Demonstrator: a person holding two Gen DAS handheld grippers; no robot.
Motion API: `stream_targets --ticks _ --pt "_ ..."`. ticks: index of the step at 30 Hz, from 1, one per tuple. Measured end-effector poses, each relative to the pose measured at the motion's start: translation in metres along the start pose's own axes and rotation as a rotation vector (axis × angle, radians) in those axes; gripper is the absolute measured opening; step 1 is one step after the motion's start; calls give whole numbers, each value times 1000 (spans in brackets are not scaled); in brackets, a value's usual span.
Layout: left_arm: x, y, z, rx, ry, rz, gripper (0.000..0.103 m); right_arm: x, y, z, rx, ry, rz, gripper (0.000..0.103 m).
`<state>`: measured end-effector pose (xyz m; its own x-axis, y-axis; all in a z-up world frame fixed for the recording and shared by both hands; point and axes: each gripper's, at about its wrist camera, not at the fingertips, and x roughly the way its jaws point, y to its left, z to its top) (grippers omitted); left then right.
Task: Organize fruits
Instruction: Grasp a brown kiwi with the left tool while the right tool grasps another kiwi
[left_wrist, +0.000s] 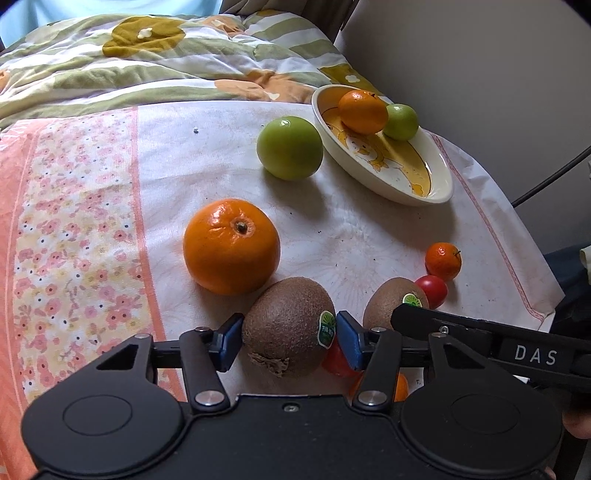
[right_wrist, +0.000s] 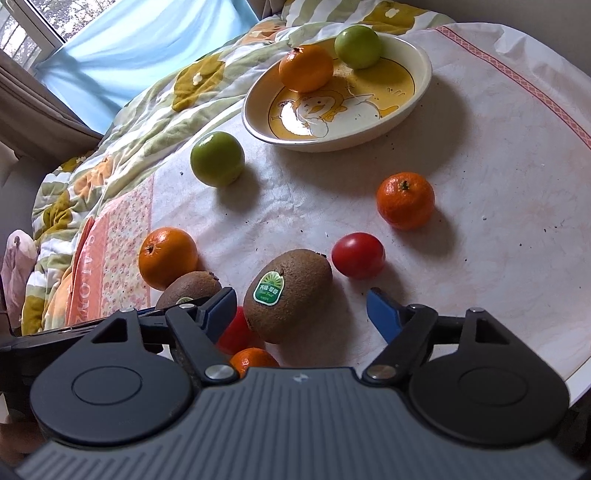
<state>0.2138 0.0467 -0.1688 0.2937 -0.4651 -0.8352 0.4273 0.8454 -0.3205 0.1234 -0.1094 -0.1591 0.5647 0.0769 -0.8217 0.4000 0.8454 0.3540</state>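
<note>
Left gripper (left_wrist: 289, 338): blue pads on both flanks of a stickered kiwi (left_wrist: 290, 326), closed onto it as far as the view shows. The kiwi rests on the white cloth (left_wrist: 207, 155).

Right gripper (right_wrist: 301, 308): jaws wide, straddling a second kiwi (right_wrist: 288, 293). The left pad is close to it, the right pad well clear, so no grip.

Just under the kiwis: a red tomato (right_wrist: 236, 332) and a small orange (right_wrist: 253, 360), partly hidden. Another tomato (right_wrist: 358, 254) sits beside the second kiwi, a mandarin (right_wrist: 405, 200) beyond it. A large orange (left_wrist: 231, 245) lies near the first kiwi, a green fruit (left_wrist: 290, 147) further out.

Plate (right_wrist: 421, 85) at the far side holds one orange and one green fruit. Patterned quilt (left_wrist: 147, 59) behind.
</note>
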Motion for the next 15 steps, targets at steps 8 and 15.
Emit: stream_targets --ticks 8,15 --pt "-7 4 -6 -14 -12 33 58 10 8 1 -46 -1 3 81" --pt "-13 9 -10 -27 -22 58 58 18 17 2 -86 -3 -5 76"
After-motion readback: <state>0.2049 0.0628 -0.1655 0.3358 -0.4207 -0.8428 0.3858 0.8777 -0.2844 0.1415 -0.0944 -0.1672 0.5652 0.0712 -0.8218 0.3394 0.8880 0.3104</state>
